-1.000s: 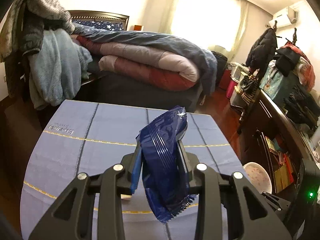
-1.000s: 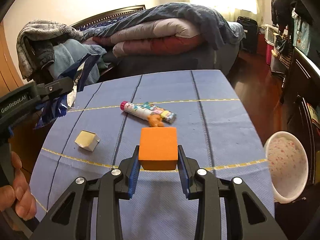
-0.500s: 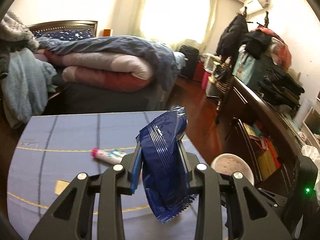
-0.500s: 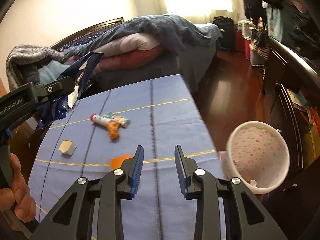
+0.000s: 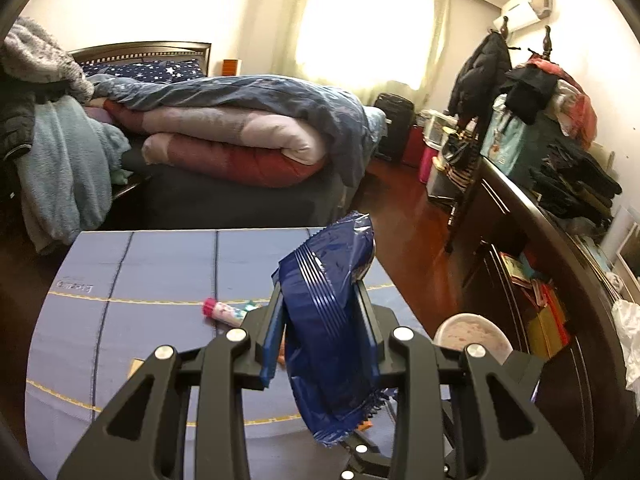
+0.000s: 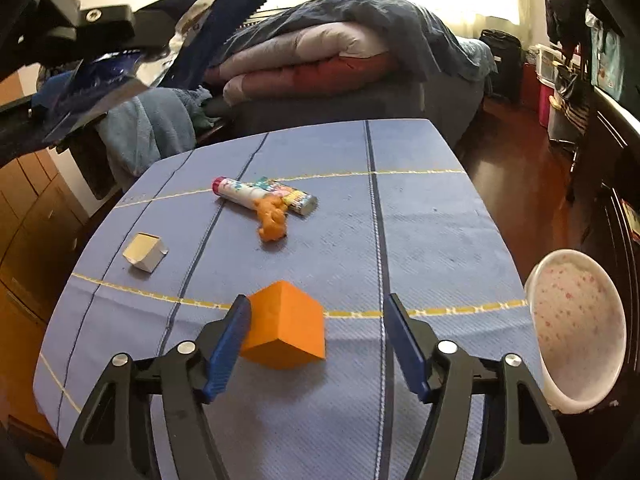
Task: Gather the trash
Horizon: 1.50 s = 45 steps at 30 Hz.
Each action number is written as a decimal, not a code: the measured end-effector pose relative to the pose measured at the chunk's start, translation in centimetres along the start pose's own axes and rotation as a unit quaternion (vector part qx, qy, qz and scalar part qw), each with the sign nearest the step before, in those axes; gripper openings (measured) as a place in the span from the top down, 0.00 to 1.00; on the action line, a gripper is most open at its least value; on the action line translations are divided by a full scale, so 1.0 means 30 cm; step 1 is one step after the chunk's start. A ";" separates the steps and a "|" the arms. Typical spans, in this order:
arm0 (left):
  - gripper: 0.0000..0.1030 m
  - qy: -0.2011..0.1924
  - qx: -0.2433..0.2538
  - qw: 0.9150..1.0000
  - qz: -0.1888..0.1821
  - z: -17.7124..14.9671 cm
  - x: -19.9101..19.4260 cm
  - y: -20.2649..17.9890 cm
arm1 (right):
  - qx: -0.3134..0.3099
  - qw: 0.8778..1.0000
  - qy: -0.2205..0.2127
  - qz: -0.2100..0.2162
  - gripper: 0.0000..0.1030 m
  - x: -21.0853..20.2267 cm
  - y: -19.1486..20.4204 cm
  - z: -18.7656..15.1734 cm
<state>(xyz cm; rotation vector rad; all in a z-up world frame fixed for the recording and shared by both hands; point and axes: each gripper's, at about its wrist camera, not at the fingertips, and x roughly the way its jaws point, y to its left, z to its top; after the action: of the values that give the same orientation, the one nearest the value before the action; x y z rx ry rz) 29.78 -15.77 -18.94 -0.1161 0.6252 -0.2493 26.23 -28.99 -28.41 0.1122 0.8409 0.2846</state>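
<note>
My left gripper (image 5: pixel 320 300) is shut on a crinkled dark blue snack wrapper (image 5: pixel 328 320), held upright above the blue-clothed table (image 5: pixel 160 264). The right wrist view shows that wrapper (image 6: pixel 200 40) high at the upper left. My right gripper (image 6: pixel 316 308) hangs low over the table (image 6: pixel 420 220) with its jaws opening. An orange cube (image 6: pixel 284 328) rests on the cloth between them, close to the left pad and well apart from the right one. A white bin with pink speckles (image 6: pixel 576 328) stands off the table's right edge, also visible as the bin (image 5: pixel 472 332) past my left gripper.
On the cloth lie a printed tube with a pink cap (image 6: pixel 244 191), a small orange toy (image 6: pixel 272 220) and a small cream box (image 6: pixel 144 250). A bed with piled quilts (image 6: pixel 320 52) is behind the table. A dark cabinet (image 5: pixel 540 260) lines the right side.
A second ago my right gripper was shut on the orange cube; the cube now sits on the cloth between much wider jaws. My left gripper swung right toward the bin, still gripping the wrapper.
</note>
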 end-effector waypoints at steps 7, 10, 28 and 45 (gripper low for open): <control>0.67 -0.004 -0.008 1.000 0.005 0.012 -0.015 0.026 | -0.006 0.999 0.024 0.040 0.43 0.035 0.031 -0.004; 0.67 -0.005 -0.006 1.000 0.006 0.012 -0.017 0.025 | -0.012 0.998 0.042 0.043 0.67 0.060 0.051 -0.013; 0.66 0.005 0.032 0.999 -0.028 -0.005 0.034 -0.151 | 0.037 0.999 -0.018 -0.011 0.67 -0.177 -0.146 -0.054; 0.66 0.041 0.132 0.983 -0.120 -0.089 0.221 -0.614 | 0.165 0.978 -0.061 -0.114 0.67 -0.374 -0.615 -0.138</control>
<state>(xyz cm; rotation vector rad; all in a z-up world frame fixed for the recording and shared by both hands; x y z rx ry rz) 29.79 -35.37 -21.46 0.0762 0.6538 -0.5696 19.80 -49.96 -26.96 0.3372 0.7641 -0.0787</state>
